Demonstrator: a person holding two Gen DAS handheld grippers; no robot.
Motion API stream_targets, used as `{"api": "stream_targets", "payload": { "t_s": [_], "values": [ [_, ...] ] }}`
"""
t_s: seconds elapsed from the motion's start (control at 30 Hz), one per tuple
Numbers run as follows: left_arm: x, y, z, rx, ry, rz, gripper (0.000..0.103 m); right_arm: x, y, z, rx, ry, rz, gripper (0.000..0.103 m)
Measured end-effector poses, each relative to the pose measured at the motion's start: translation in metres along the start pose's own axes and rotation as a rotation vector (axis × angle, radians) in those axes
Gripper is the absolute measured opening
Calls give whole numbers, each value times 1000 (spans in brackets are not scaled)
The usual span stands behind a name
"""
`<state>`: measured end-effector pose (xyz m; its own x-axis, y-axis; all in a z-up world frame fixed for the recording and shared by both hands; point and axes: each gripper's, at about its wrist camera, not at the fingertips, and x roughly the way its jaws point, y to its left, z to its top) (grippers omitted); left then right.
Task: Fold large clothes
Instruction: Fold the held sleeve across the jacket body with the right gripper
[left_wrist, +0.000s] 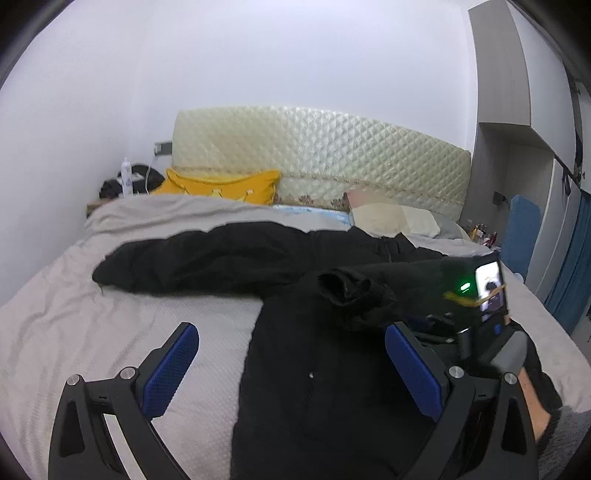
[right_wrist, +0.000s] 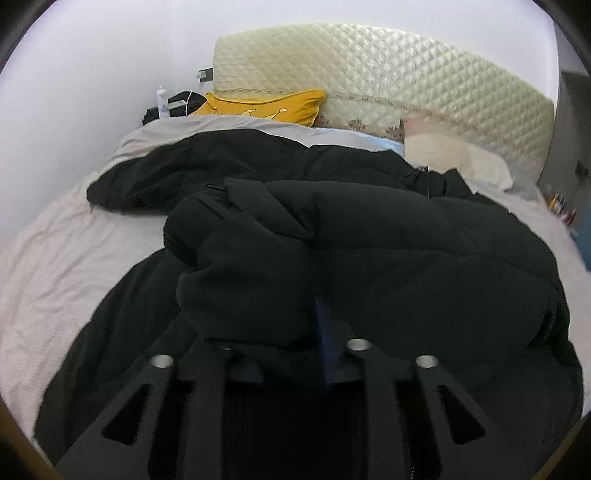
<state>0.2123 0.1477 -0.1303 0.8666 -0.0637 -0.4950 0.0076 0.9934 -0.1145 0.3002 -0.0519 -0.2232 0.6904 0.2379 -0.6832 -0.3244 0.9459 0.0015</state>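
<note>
A large black padded coat (left_wrist: 317, 376) lies spread on the bed, one sleeve (left_wrist: 192, 260) stretched out to the left. My left gripper (left_wrist: 291, 354) is open, its blue pads (left_wrist: 173, 365) wide apart, hovering above the coat's left edge and holding nothing. My right gripper (right_wrist: 317, 332) is shut on the coat's other sleeve (right_wrist: 251, 266), which it holds lifted over the coat's body (right_wrist: 443, 258). In the left wrist view this gripper (left_wrist: 461, 321) shows at the right with the raised sleeve cuff (left_wrist: 343, 291).
The bed has a beige-grey cover (left_wrist: 110, 325) and a quilted cream headboard (left_wrist: 321, 147). A yellow pillow (left_wrist: 225, 186) and a pale pillow (left_wrist: 391, 218) lie at its head. A nightstand with a bottle (left_wrist: 126, 177) is far left, a wardrobe (left_wrist: 517, 155) at right.
</note>
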Motion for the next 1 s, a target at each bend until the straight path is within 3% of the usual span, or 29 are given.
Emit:
{"api": "stream_targets", "payload": {
  "t_s": [0.07, 0.1, 0.23, 0.37, 0.53, 0.6, 0.73, 0.9, 1.0],
  "values": [
    [6, 0, 0, -20, 20, -19, 103, -8, -1, 0, 0, 2, 44, 72],
    [8, -1, -2, -23, 28, -27, 103, -16, -1, -2, -18, 4, 59, 74],
    [10, -11, -6, -14, 48, -46, 103, -45, -15, -6, -24, -12, 109, 74],
    [11, -23, -7, -12, 69, -78, 103, -78, -77, -12, 115, -73, 128, 76],
    [7, -41, -10, 5, 50, -69, 103, -88, -177, -25, 379, -90, 24, 79],
    [7, -50, -13, 24, 39, -50, 103, -83, -213, -31, 430, -67, -87, 79],
    [15, -60, -16, 40, 43, -37, 103, -61, -250, -37, 337, 9, -261, 79],
    [31, -67, -19, 49, 52, -9, 103, -8, -276, -56, 275, 152, -352, 79],
    [41, -71, -24, 66, 68, 10, 103, 6, -291, -54, 282, 140, -402, 79]
  ]
}}
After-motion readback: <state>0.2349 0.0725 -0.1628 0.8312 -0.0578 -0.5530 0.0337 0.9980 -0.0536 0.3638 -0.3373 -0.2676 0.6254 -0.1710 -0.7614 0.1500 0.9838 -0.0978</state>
